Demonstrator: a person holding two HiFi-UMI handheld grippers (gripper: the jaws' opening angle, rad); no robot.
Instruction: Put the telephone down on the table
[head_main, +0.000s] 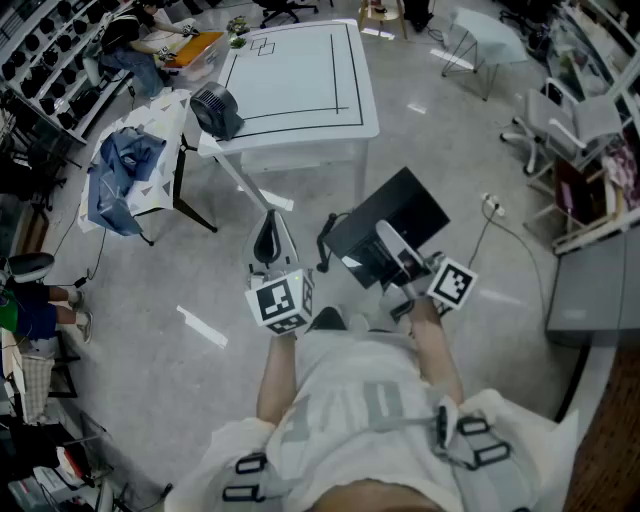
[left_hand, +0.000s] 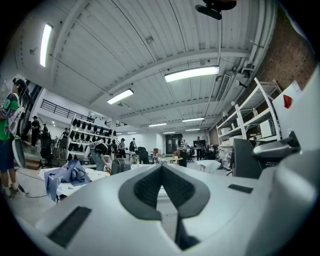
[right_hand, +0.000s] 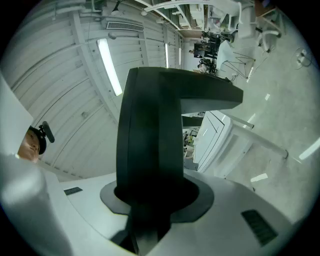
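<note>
Right gripper (right_hand: 156, 197) clamped on black telephone (right_hand: 150, 130); white table (right_hand: 216, 137) beyond.

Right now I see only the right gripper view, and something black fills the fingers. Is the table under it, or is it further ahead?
Observer: Further ahead. In the head view the telephone, held in the right gripper, hangs over the floor. The white table stands apart from it.
Operator: Is something on the table where I would put it down?
Observer: A dark fan is at the table's near left corner. The middle of the top shows only drawn black lines.
Operator: Is the left gripper free to help?
Observer: Yes. The left gripper view shows the left gripper with its fingers together and nothing between them.
</note>
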